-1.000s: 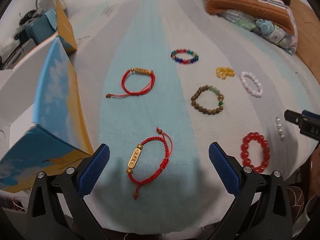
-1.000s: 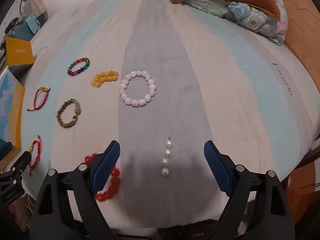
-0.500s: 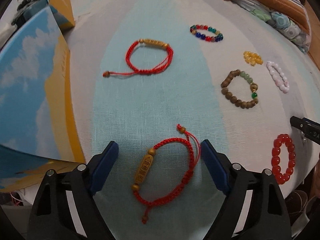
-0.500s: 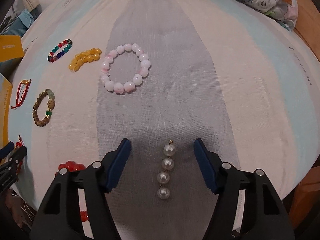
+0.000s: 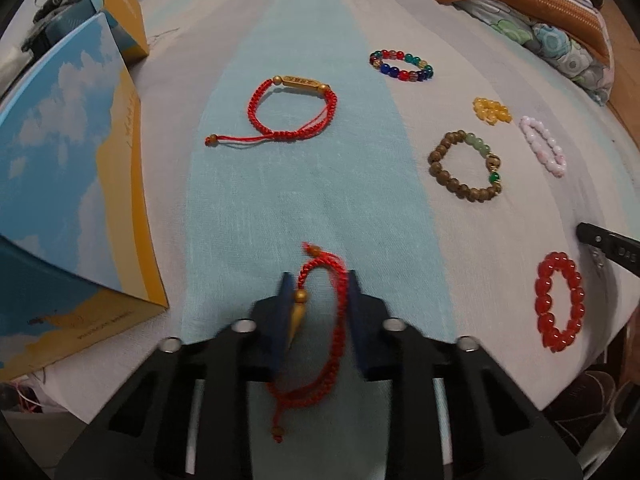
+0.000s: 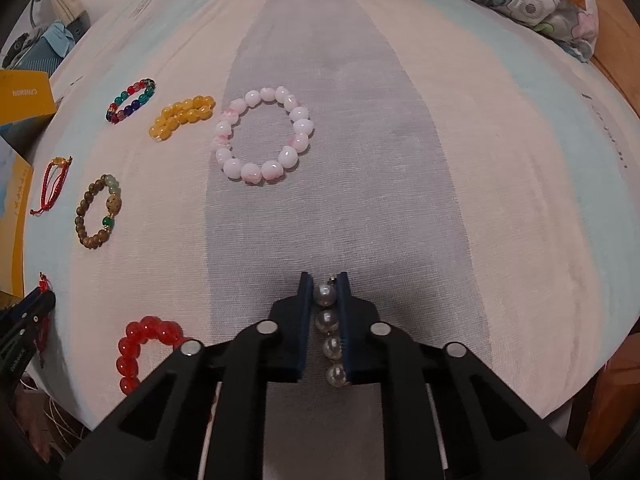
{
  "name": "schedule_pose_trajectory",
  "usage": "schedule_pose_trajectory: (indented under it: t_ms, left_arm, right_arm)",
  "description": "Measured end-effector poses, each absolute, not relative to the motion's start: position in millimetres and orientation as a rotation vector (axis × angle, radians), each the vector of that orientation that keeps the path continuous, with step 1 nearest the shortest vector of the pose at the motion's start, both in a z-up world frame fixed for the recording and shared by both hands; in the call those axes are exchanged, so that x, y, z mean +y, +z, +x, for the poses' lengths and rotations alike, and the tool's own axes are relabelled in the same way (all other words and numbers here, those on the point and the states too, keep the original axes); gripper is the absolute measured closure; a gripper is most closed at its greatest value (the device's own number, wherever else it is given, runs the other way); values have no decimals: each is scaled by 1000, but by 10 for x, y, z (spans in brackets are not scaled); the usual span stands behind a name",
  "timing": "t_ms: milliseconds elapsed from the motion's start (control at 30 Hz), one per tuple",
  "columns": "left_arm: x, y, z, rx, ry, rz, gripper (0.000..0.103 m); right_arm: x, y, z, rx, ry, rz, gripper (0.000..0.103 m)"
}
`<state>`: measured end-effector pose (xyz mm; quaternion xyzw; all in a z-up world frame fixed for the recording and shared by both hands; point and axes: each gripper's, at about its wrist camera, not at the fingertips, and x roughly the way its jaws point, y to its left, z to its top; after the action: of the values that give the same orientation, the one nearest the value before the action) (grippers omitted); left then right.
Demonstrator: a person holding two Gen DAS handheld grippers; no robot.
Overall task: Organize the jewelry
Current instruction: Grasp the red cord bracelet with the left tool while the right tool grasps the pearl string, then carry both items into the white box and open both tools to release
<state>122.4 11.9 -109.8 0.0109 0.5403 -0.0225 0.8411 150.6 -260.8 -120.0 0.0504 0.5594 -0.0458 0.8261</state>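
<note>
Grasp step: left gripper [image 5: 318, 300] pinches the red cord bracelet [image 5: 320, 312], right gripper [image 6: 324, 312] pinches the pearl strand [image 6: 330, 332]. Next likely lift both; box [image 5: 68, 184] sits at 9 o'clock.

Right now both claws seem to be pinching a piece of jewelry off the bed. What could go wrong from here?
The left gripper pinches the red cord bracelet across its loop, with the tail dangling loose; it may slip out or snag when lifted.

The right gripper squeezes the pearl strand lengthwise between its pads; round beads could roll or pop free.

Both pieces lie on a soft bedsheet, so the fingers might also catch fabric.
</note>
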Motion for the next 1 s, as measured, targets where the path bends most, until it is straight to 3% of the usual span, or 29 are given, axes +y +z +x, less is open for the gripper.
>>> schedule_pose_trajectory:
  t_ms: [167, 1000]
  left_arm:
    - [144, -1070, 1184, 1125, -76, -7, 92]
    - [129, -486, 1050, 1020, -133, -27, 93]
  right_arm:
    - [-2645, -1172, 1510, 1170, -99, 116, 93]
    - [-2512, -579, 1263, 1020, -111, 135, 93]
